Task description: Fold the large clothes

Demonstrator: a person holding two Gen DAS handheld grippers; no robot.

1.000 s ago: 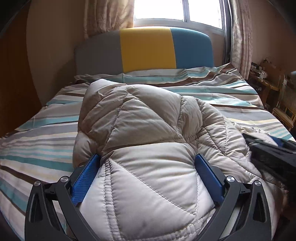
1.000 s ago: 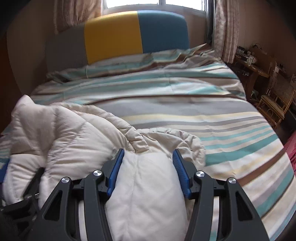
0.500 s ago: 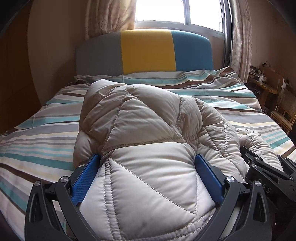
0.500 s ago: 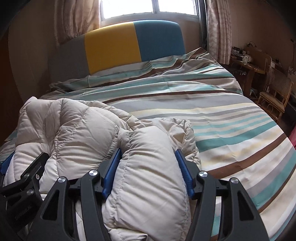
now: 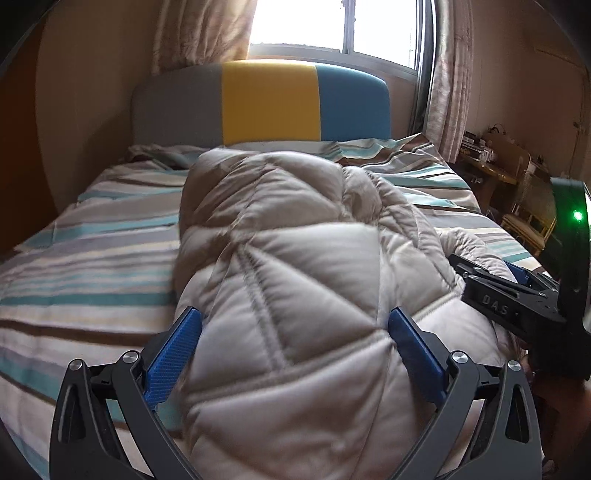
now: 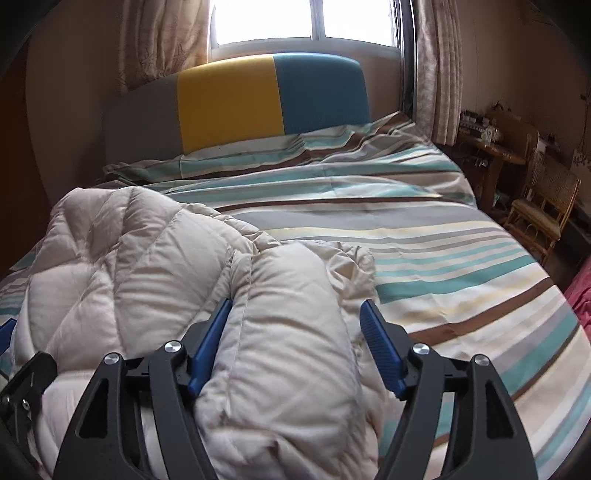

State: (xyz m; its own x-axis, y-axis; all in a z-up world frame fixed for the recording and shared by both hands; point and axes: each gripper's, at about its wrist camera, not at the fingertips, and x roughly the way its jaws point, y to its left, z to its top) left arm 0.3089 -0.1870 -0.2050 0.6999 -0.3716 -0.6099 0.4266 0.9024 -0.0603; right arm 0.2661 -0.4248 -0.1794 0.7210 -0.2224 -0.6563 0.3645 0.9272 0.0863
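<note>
A beige quilted down jacket (image 5: 295,236) lies bunched on the striped bed (image 5: 92,258). My left gripper (image 5: 295,328) has its blue pads wide apart with a thick puffy fold of the jacket filling the gap. My right gripper (image 6: 295,317) likewise straddles a padded roll of the same jacket (image 6: 155,266); its right pad stands slightly off the fabric. The right gripper's black body (image 5: 517,306) shows at the right edge of the left wrist view, close beside the left one.
The bed has a grey, yellow and blue headboard (image 6: 229,99) under a bright window (image 6: 303,22) with curtains. A wooden desk (image 6: 491,147) and wicker chair (image 6: 543,206) stand along the right side. Striped bedding (image 6: 443,258) stretches right of the jacket.
Both grippers have lifted and tilted up with the jacket between their pads. The jacket bulk has risen, and the right gripper has drawn closer to the left one.
</note>
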